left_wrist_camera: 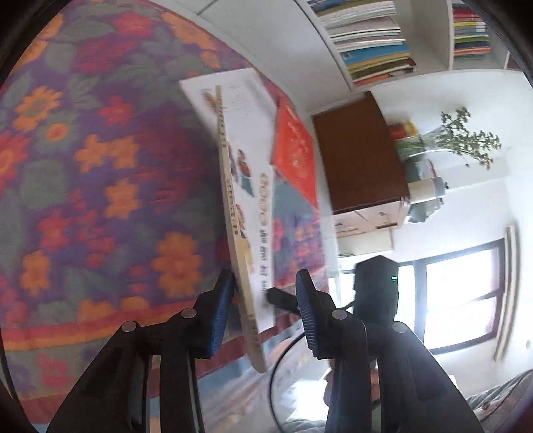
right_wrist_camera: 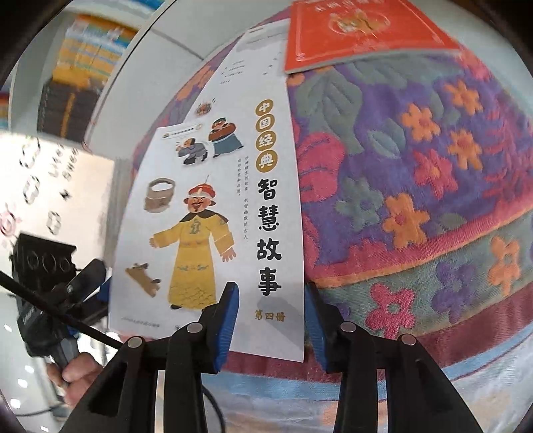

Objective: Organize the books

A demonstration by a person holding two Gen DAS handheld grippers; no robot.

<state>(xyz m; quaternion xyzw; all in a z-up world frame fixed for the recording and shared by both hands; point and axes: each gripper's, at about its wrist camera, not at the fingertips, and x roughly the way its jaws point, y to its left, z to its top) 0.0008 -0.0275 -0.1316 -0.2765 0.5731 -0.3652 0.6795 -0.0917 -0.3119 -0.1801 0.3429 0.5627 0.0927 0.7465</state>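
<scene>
The white picture book (right_wrist_camera: 213,213) was clamped edgewise by the right hand-held gripper (right_wrist_camera: 269,319) and straddled by the left hand-held gripper (left_wrist_camera: 266,306), whose grip could not be told.

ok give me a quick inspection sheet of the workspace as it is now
surface: floral cloth, bare apart from two books
job's things: white book lifted and tilted off the cloth; red book lying flat further back
clutter: nothing seen
grippers: right gripper jaws shut on the white book's lower edge; left gripper jaws straddle the same book, one pad touching it, grip unclear
cables: black cable loops below the left gripper, clear of the books
surroundings: bookshelf full of books, brown cabinet, plant, window
</scene>
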